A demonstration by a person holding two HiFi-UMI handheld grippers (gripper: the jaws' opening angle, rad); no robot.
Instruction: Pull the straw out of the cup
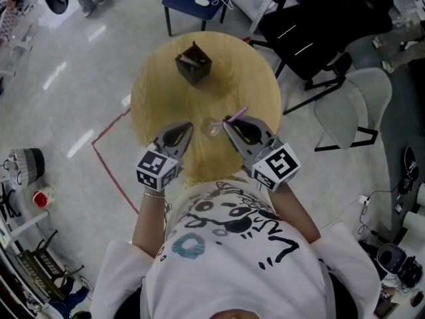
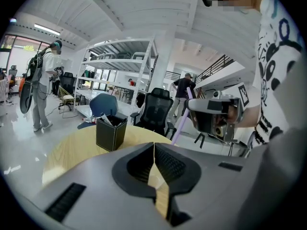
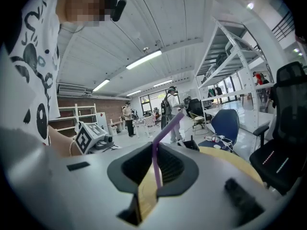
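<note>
Nearest, a person in a white printed shirt is holding two tong-style grippers over a round wooden table point(image 1: 159, 92). The left gripper point(image 2: 154, 147), jaws pressed together on nothing, is hanging beside the work, probably because the pull needs only one tool. The right gripper point(image 3: 156, 152) is pinching a thin purple straw point(image 3: 155, 169) between its narrowed jaws, likely for a straight lift. The straw is bending above the grip, its top angling away. Between the grippers' tips a small clear cup point(image 1: 213, 127) is standing; whether the straw's foot is inside it cannot be told. Farther off, a black box point(image 1: 193, 64) is sitting on the table.
</note>
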